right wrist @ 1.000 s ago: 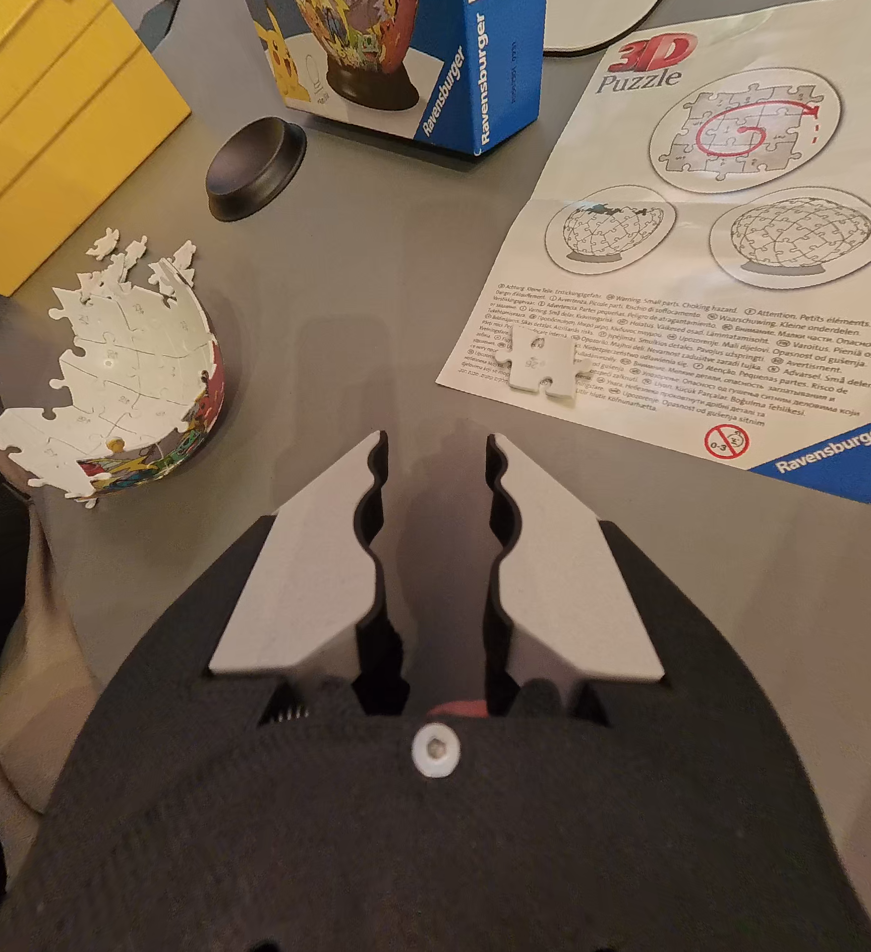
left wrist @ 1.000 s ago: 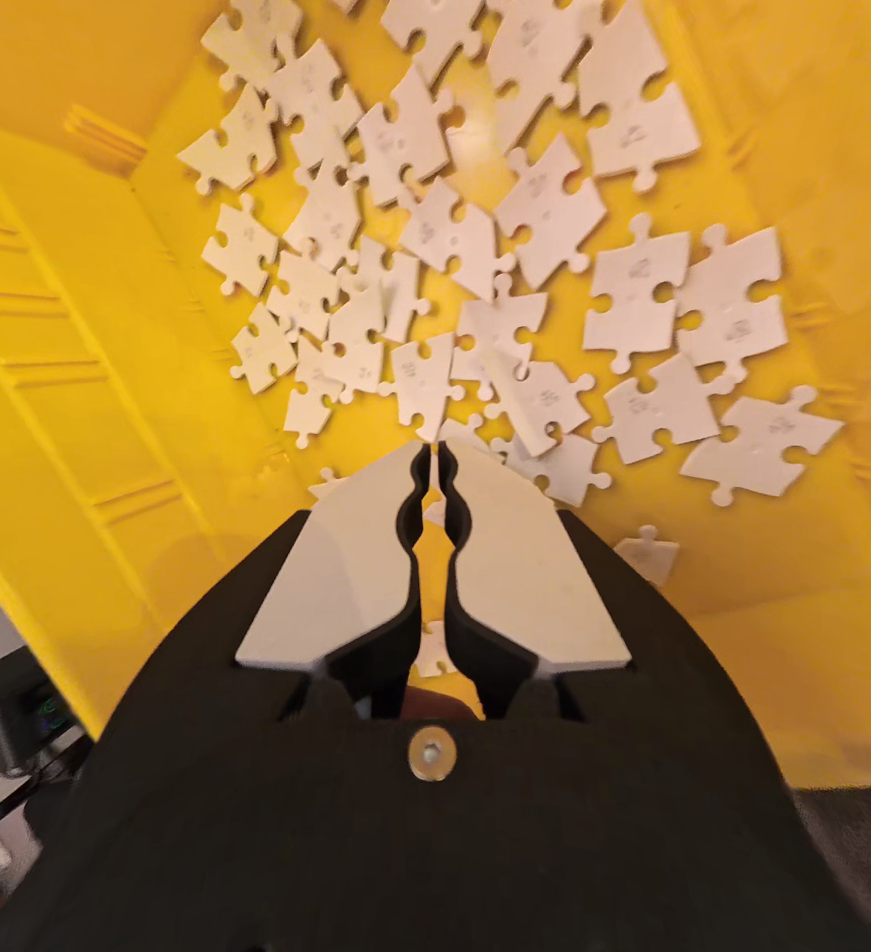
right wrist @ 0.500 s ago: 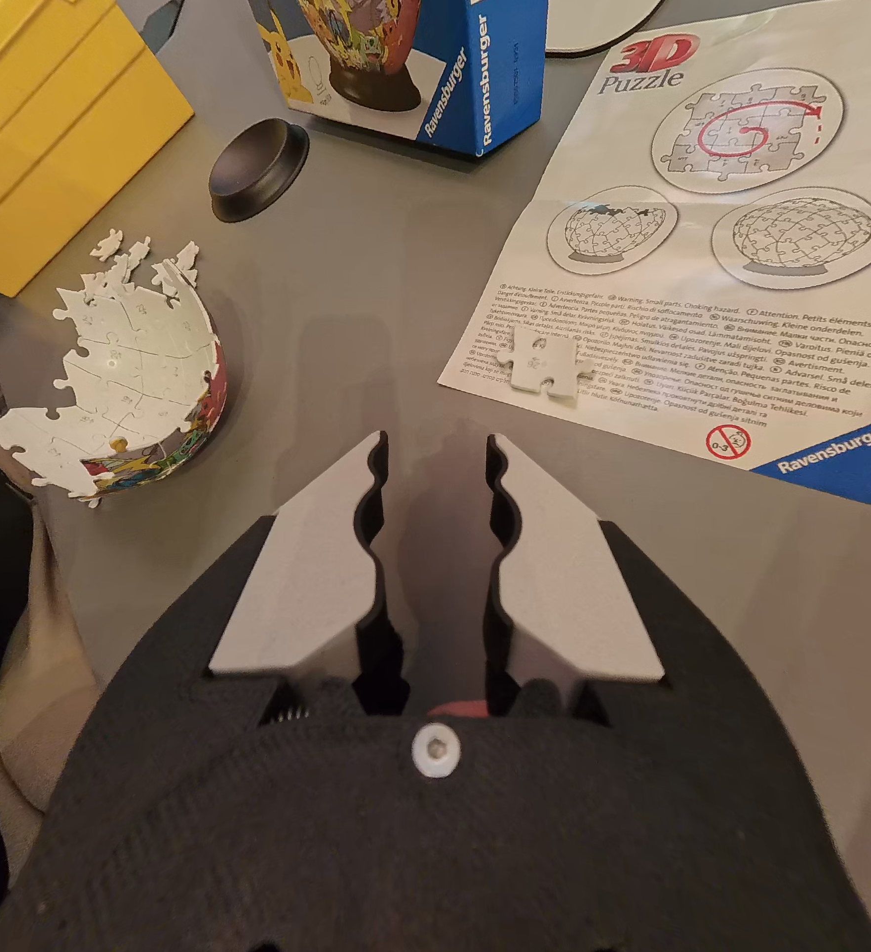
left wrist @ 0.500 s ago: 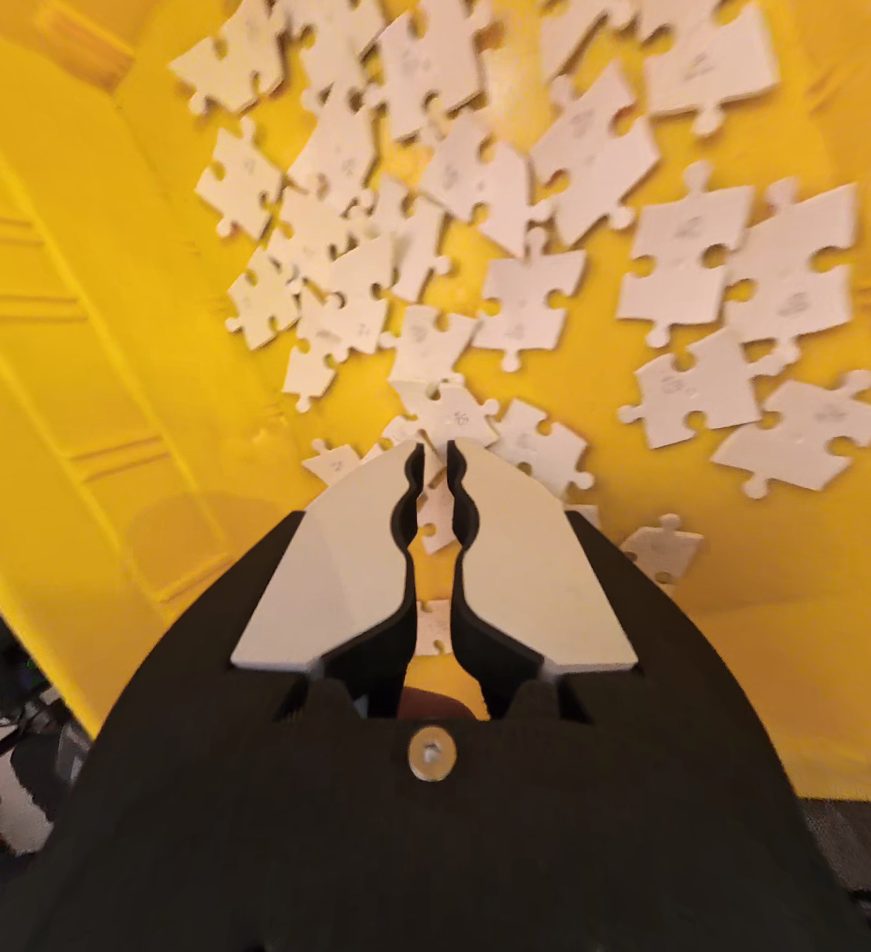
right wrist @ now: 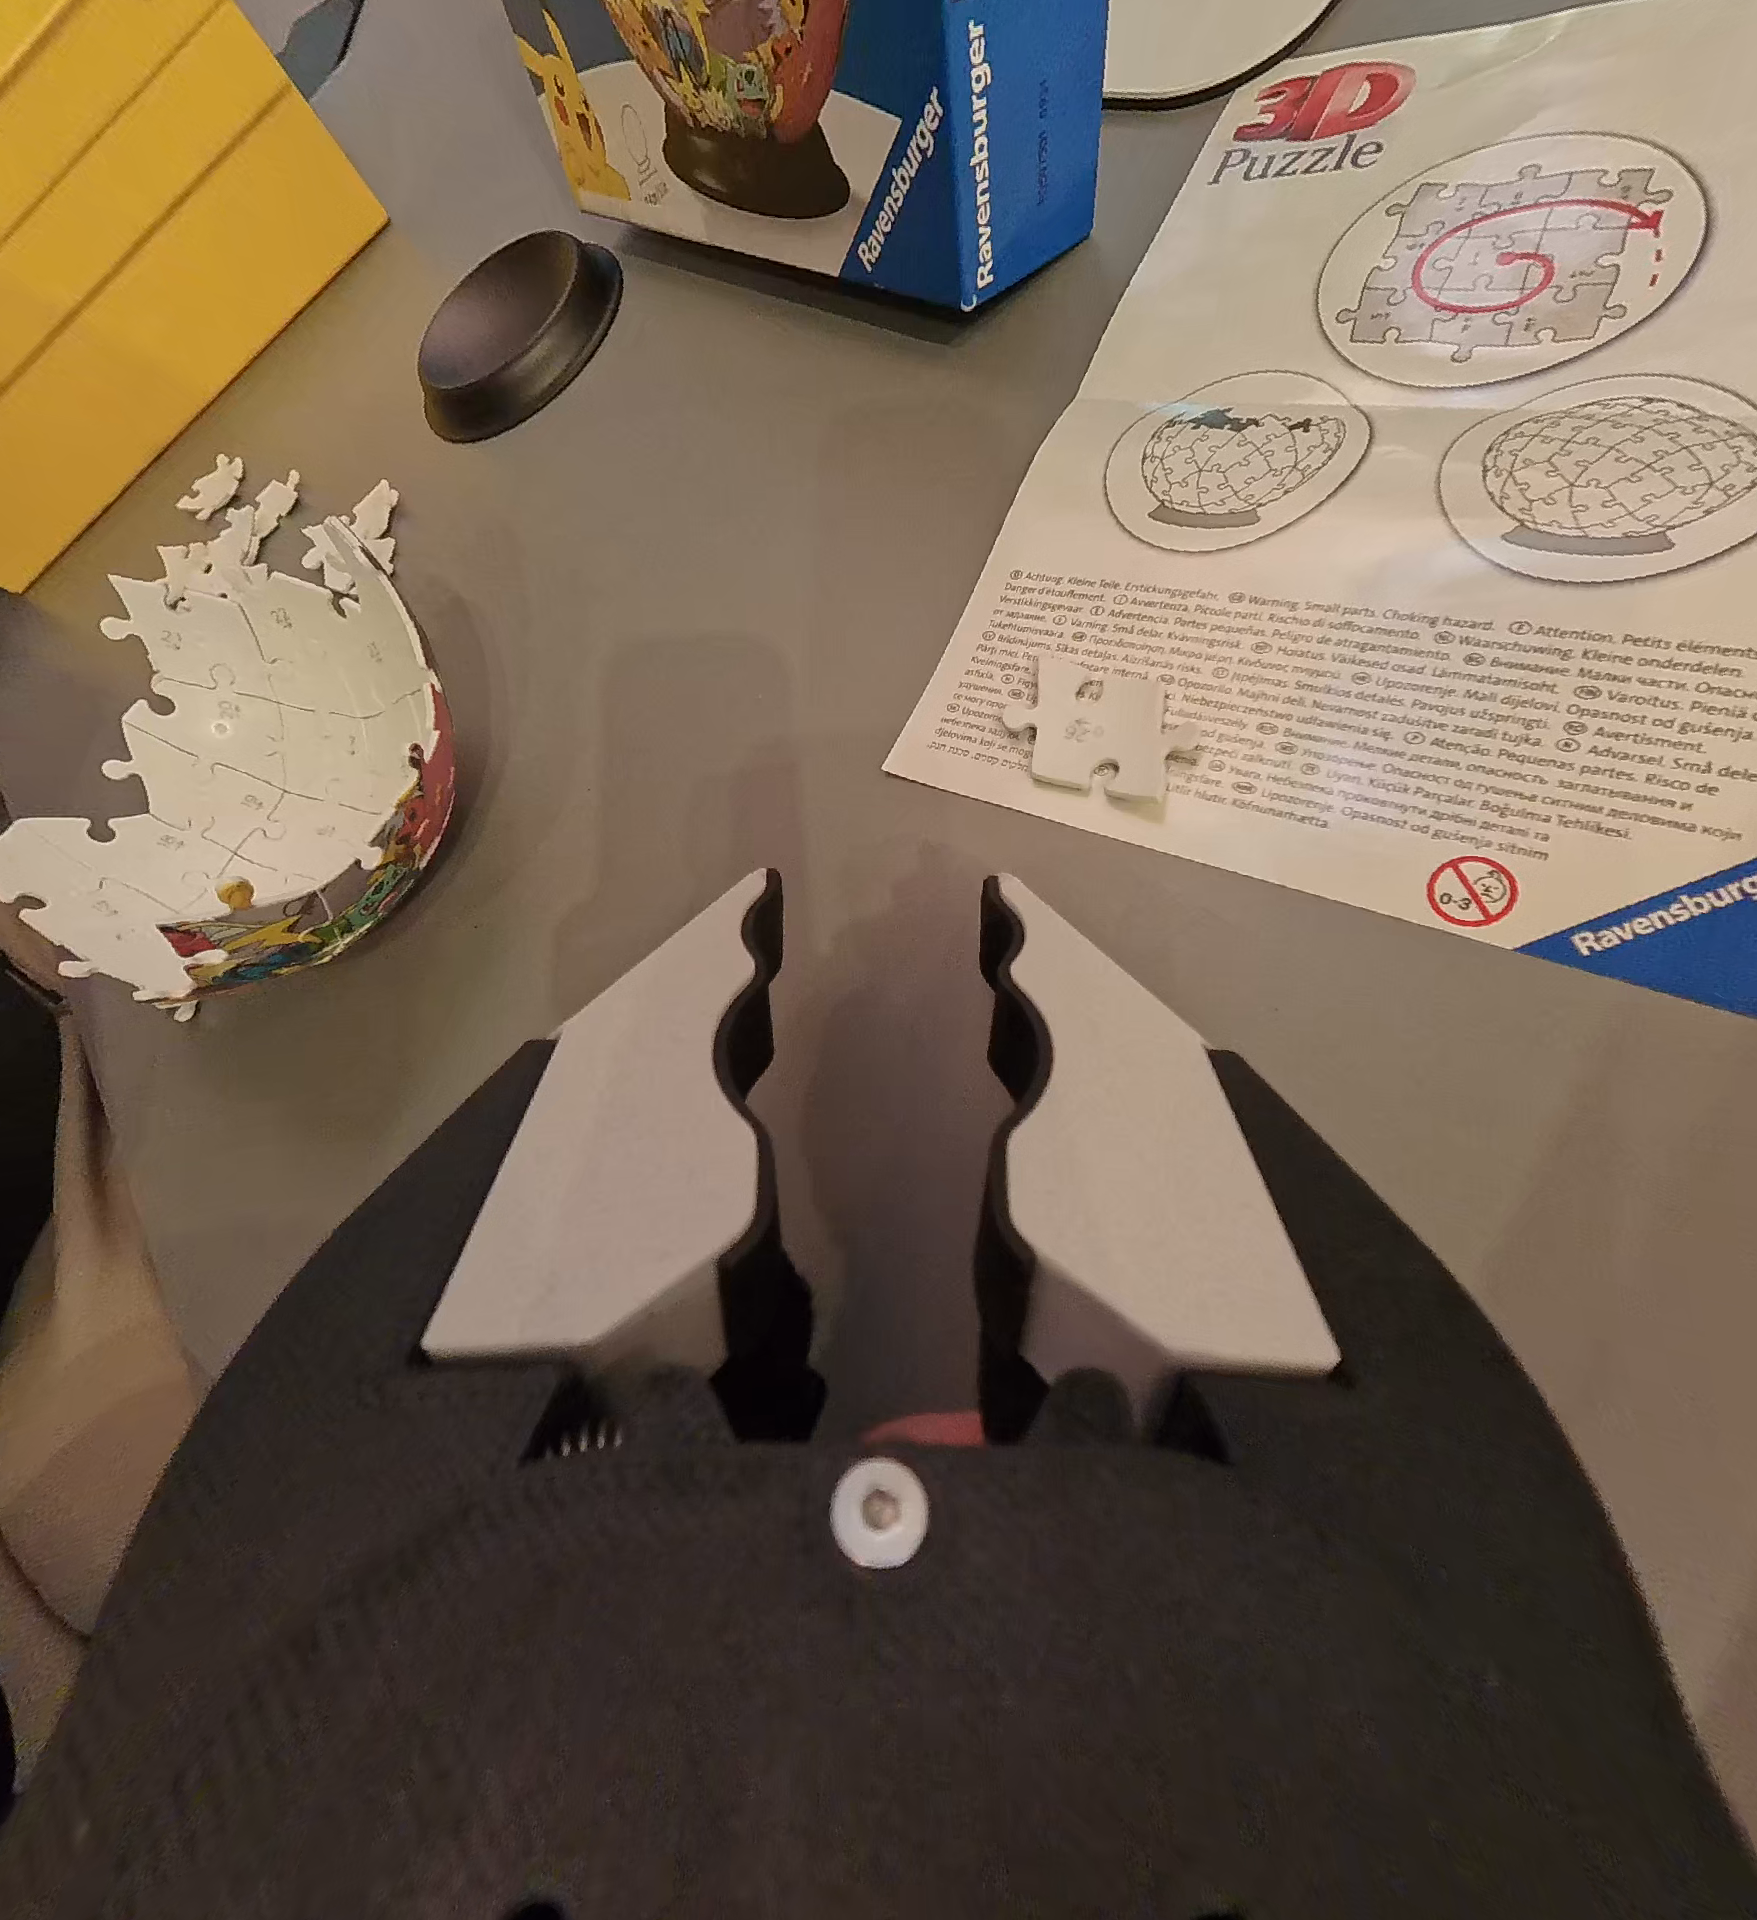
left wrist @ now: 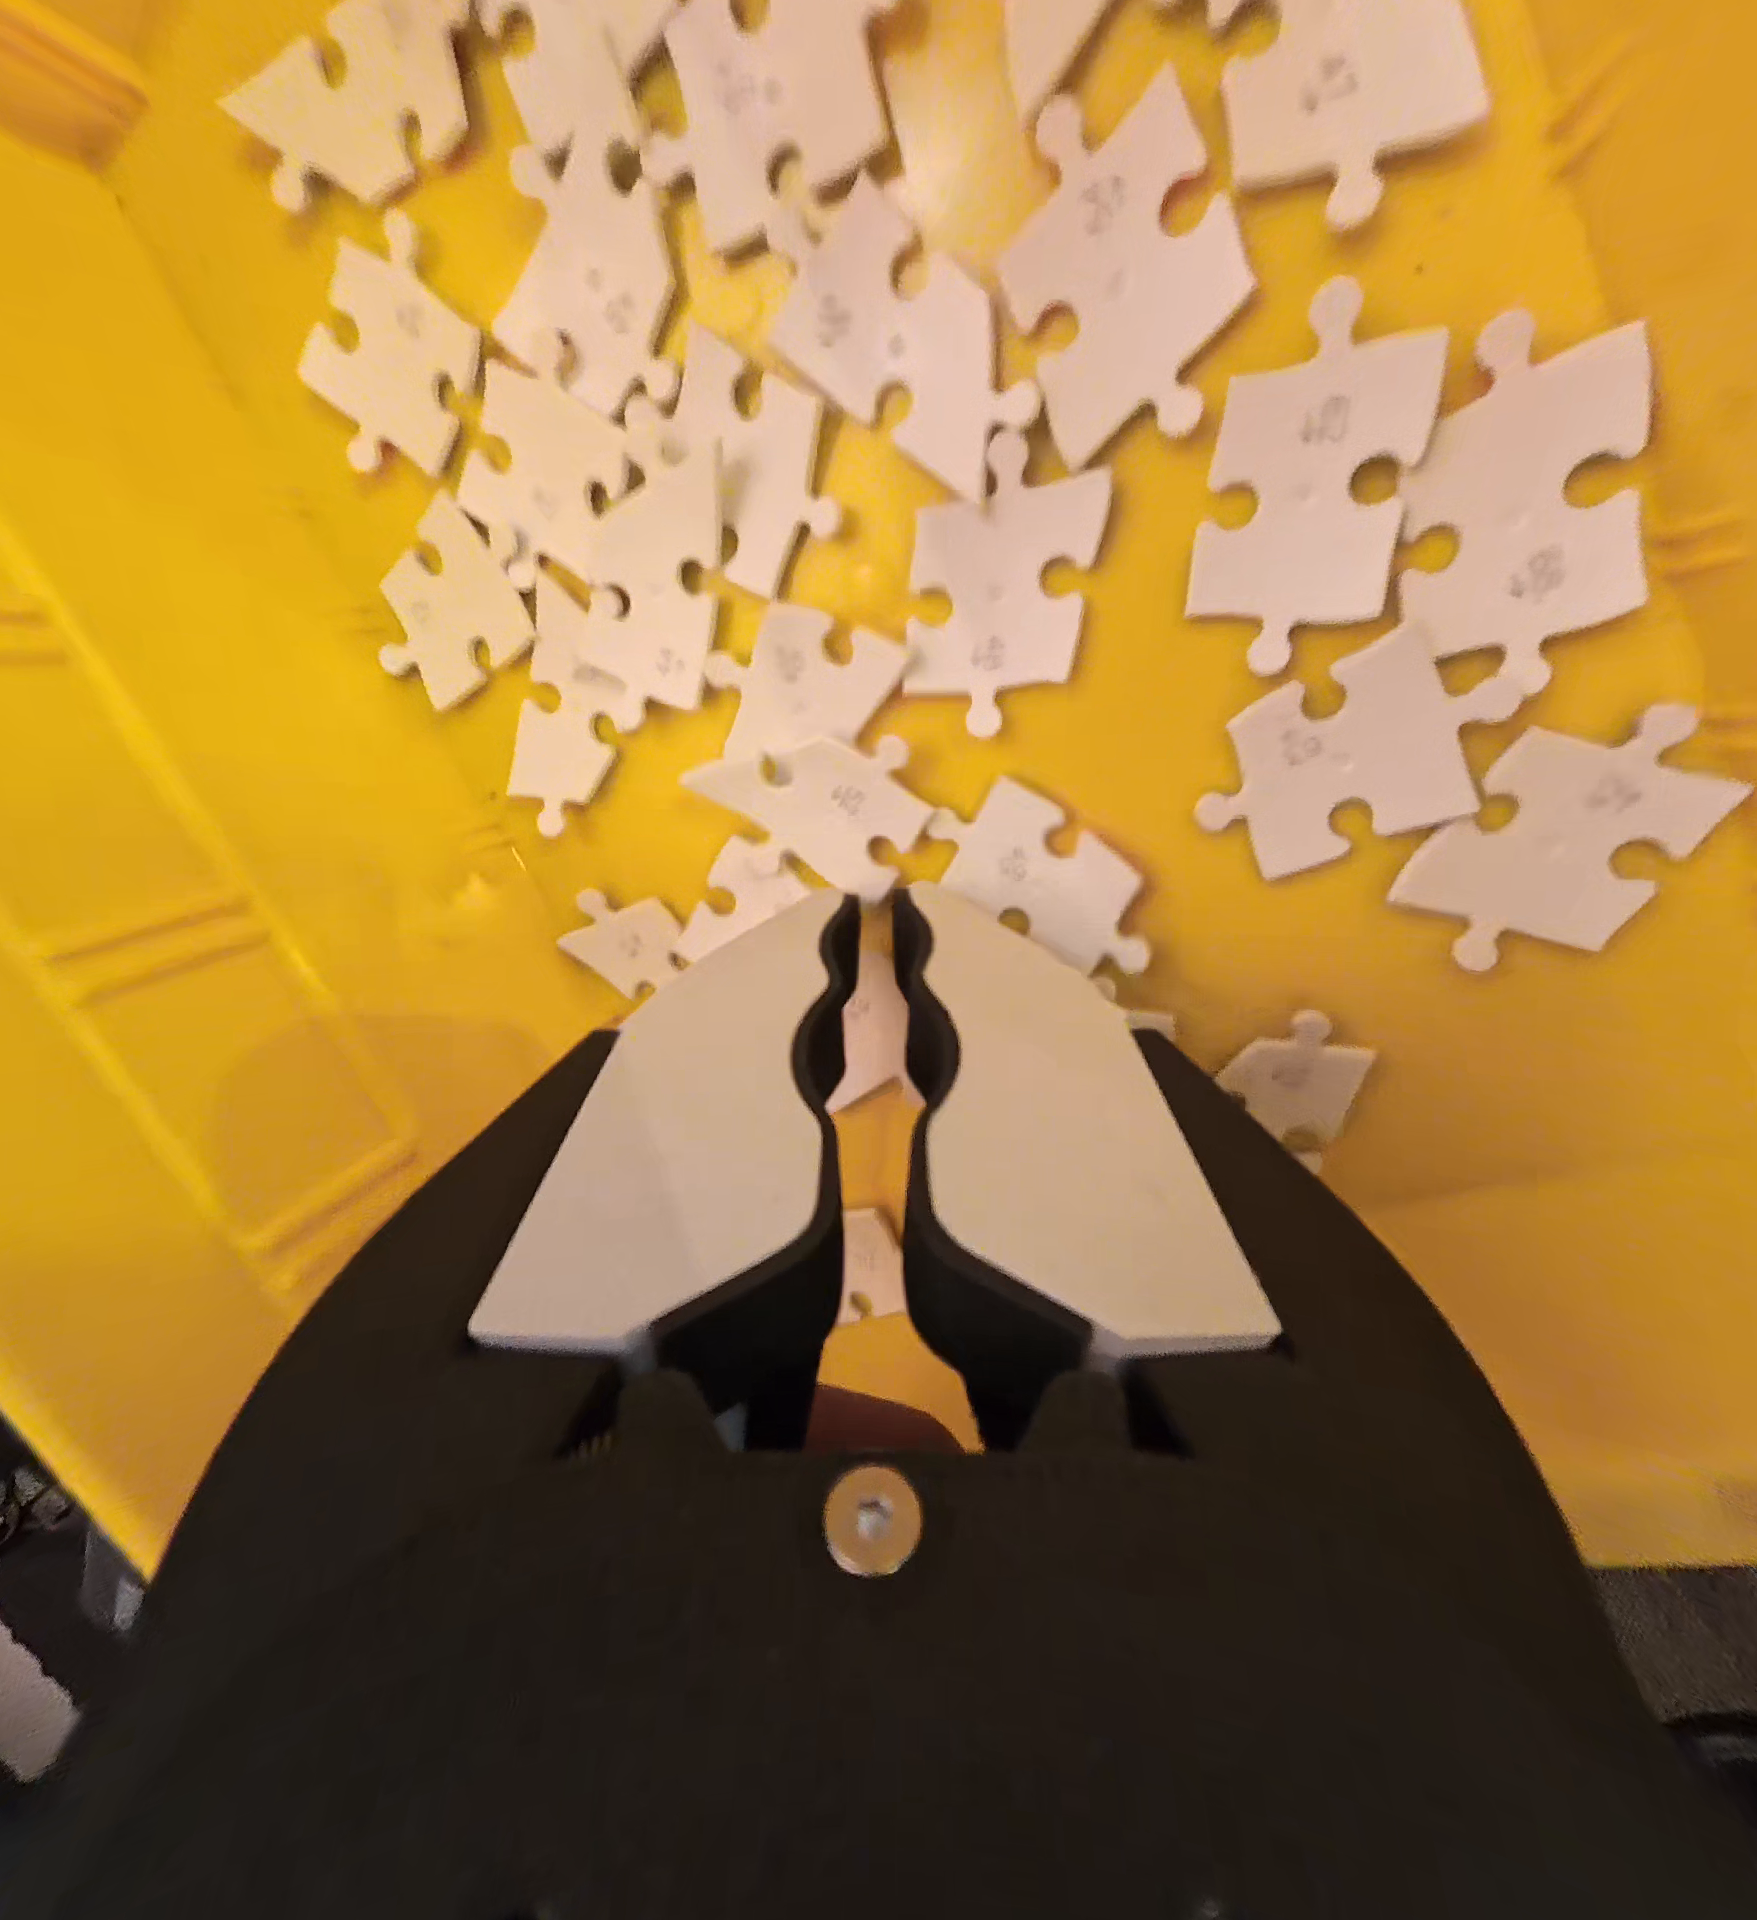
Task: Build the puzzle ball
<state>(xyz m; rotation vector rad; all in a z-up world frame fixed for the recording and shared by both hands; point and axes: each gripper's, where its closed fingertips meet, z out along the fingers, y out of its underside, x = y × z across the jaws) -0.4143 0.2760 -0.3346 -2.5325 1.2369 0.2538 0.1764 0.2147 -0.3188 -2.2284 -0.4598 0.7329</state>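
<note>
In the left wrist view, several white puzzle pieces (left wrist: 1300,499) lie face down on the floor of a yellow bin (left wrist: 126,831). My left gripper (left wrist: 879,904) is down inside the bin, its jaws almost closed, pinching the lower tab of a tilted white piece (left wrist: 832,805). In the right wrist view, the half-built puzzle ball (right wrist: 250,748) lies on its side at the left of the grey table, its white inside showing. My right gripper (right wrist: 879,894) is open and empty above the table. A single white piece (right wrist: 1097,732) lies on the instruction sheet (right wrist: 1476,468).
A round black stand (right wrist: 515,338) and the blue puzzle box (right wrist: 853,135) stand at the back of the table. The yellow bin (right wrist: 74,260) is at the far left. A person's dark sleeve is at the left edge. More pieces lie under my left gripper's fingers. Across from one pair of fingers to the other is roughly 60 cm.
My left gripper has moved lower and to the right over the pieces, opened a little, then narrowed onto the tilted piece's edge. The right gripper has stayed put and open.
</note>
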